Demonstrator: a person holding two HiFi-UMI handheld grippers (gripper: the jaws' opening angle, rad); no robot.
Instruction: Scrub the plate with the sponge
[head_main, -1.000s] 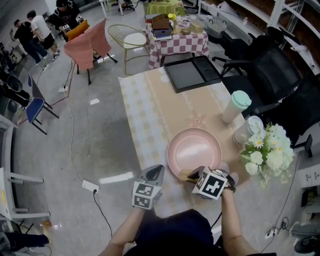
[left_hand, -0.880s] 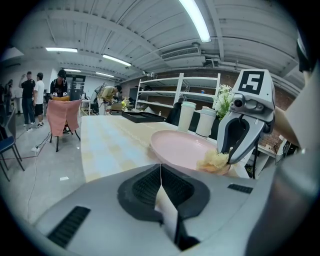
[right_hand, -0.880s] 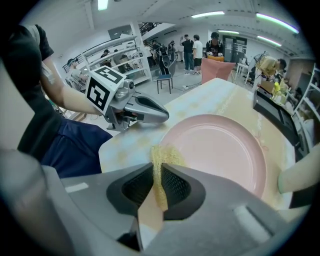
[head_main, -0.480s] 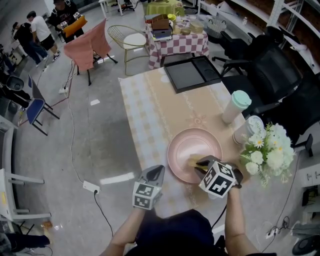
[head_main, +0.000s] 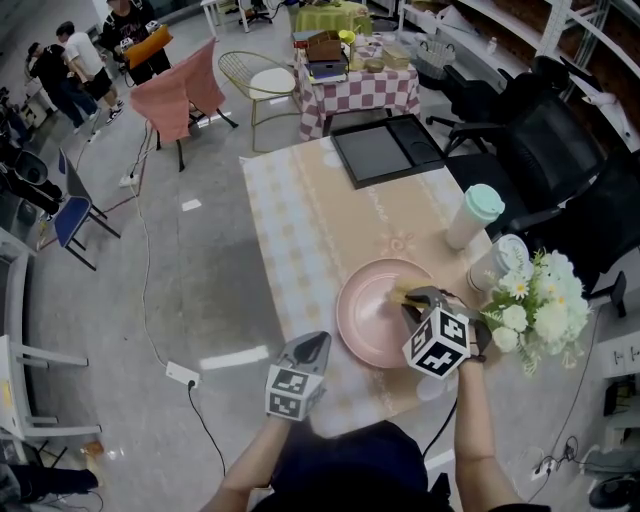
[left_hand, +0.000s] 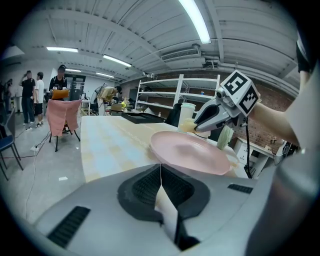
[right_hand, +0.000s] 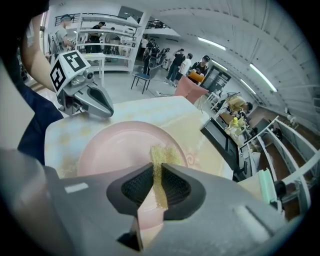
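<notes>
A pink plate (head_main: 375, 318) lies on the beige checked table near its front edge; it also shows in the left gripper view as the pink plate (left_hand: 187, 151) and under the right jaws as the plate (right_hand: 120, 147). My right gripper (head_main: 412, 299) is shut on a thin yellow sponge (right_hand: 161, 172), whose free end rests on the plate's right part. In the head view the sponge (head_main: 403, 295) peeks out at the jaw tips. My left gripper (head_main: 308, 347) hangs shut and empty just off the table's front edge, left of the plate. Its jaws (left_hand: 161, 172) meet with nothing between them.
A white tumbler with a green lid (head_main: 474, 214), a lidded cup (head_main: 494, 262) and a white flower bouquet (head_main: 538, 305) stand right of the plate. A black tray (head_main: 386, 147) lies at the table's far end. Office chairs, a checked side table and people are beyond.
My right gripper has carried the sponge from the plate's near edge up across to its right upper part. The left gripper has stayed put.
</notes>
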